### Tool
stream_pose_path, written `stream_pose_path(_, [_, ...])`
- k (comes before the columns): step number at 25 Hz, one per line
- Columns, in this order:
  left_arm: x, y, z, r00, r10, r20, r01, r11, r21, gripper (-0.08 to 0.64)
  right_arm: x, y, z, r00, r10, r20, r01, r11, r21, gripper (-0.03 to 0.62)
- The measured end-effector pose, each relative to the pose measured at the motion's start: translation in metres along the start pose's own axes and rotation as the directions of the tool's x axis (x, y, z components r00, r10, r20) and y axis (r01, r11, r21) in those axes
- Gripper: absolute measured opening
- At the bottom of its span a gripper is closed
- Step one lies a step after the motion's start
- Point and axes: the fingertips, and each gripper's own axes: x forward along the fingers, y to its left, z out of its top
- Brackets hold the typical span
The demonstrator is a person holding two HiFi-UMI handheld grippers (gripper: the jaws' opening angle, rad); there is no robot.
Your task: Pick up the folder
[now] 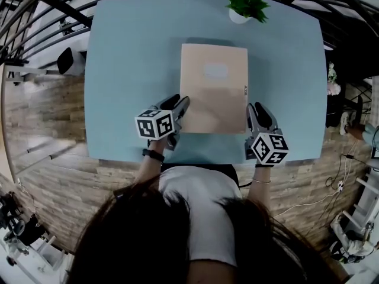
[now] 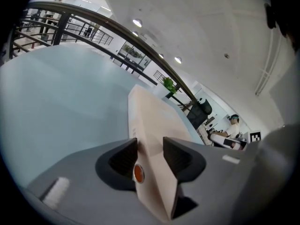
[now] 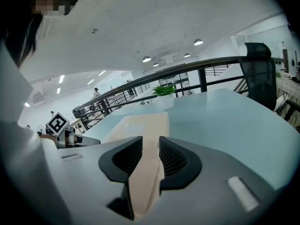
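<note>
1. Forearms. Both reach forward from my body over the near edge of the table. There is a black band on the left wrist and a thin bracelet on the right.

2. Left gripper. Pointed forward and down at the near left corner of the folder, with the left cube facing up. It is rolled to one side, so the table slants in its own view. There the left gripper has its jaws spread wider than the folder is thick. The folder's edge runs loosely between the pads, with a dark slit beside one jaw. An orange disc sits on the near edge.

3. Right gripper. Pointed forward and down at the near right corner, right cube up. In its own view the right gripper has its jaws drawn in close, pinching the folder, which fills the gap between the ribbed pads.

4. Folder. Pale tan, with a white label. It lies on the table between my two grippers, near edge toward me. I cannot tell whether the near corners are lifted.

5. Plant. Green, in a white pot, at the table's far edge, well apart from the folder.

6. Railing. Dark, beyond the table.
</note>
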Motion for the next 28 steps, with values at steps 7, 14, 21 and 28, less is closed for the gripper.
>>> stream_pose_path(7, [0.002, 0.012, -0.002, 1.000, -0.001, 0.002, 0.001, 1.000, -0.030, 0.207, 0.003, 0.001, -0.004, 1.000, 0.014, -0.008, -0.013, 1.000, 0.022, 0.087])
stream_pose_path(14, [0.001, 0.017, -0.004, 0.999, -0.047, 0.028, 0.049, 0.995, -0.082, 0.206, 0.007, -0.003, -0.004, 1.000, 0.009, -0.011, -0.009, 0.999, 0.044, 0.089])
stream_pose_path(21, [0.001, 0.018, -0.005, 0.996, -0.084, 0.041, 0.089, 0.988, -0.126, 0.207, 0.015, -0.009, -0.012, 0.998, 0.038, -0.050, -0.032, 0.993, 0.115, 0.115])
stream_pose_path(28, [0.002, 0.019, -0.005, 0.994, -0.099, 0.041, 0.104, 0.984, -0.144, 0.207, 0.030, -0.014, -0.021, 0.992, 0.072, -0.100, -0.054, 0.985, 0.166, 0.189])
